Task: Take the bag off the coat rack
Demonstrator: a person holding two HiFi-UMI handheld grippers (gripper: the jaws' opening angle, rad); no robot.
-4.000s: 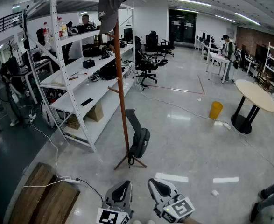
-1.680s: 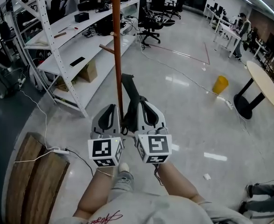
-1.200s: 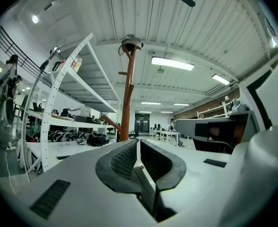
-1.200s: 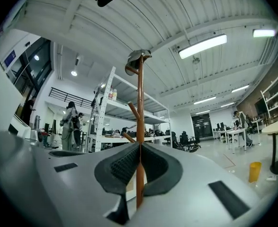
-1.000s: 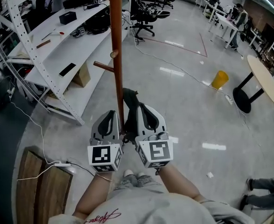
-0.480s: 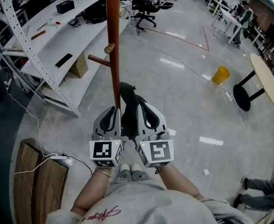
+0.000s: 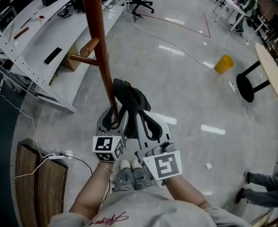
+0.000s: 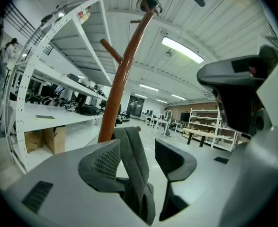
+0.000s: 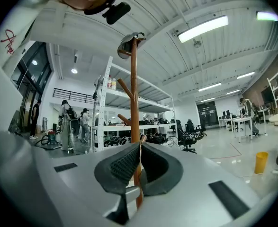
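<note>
The black bag (image 7: 129, 94) hangs low against the brown coat rack pole (image 7: 97, 41), just ahead of both grippers. My left gripper (image 7: 112, 115) sits at the pole's foot. Its jaws have just been opening and now stand apart. In the left gripper view the grey bag strap (image 8: 131, 162) runs between them, leaning on the left pad, with a gap to the right pad. The left gripper (image 8: 139, 149) looks up the pole. My right gripper (image 7: 147, 117) is beside the bag, its pads (image 9: 124, 164) pressed together on a thin edge of strap. The right gripper (image 9: 139, 151) faces the pole (image 9: 134, 93).
White shelving (image 7: 30, 37) stands left of the rack, and a peg (image 7: 84, 51) juts from the pole toward it. A wooden bench (image 7: 34, 183) and a cable (image 7: 65, 154) lie at lower left. A yellow bin (image 7: 223, 63) and round table (image 7: 271, 65) are far right.
My left gripper has dropped lower beside the pole and its jaws have opened off the strap. The right gripper has sunk slightly. The view now looks more steeply down the pole.
</note>
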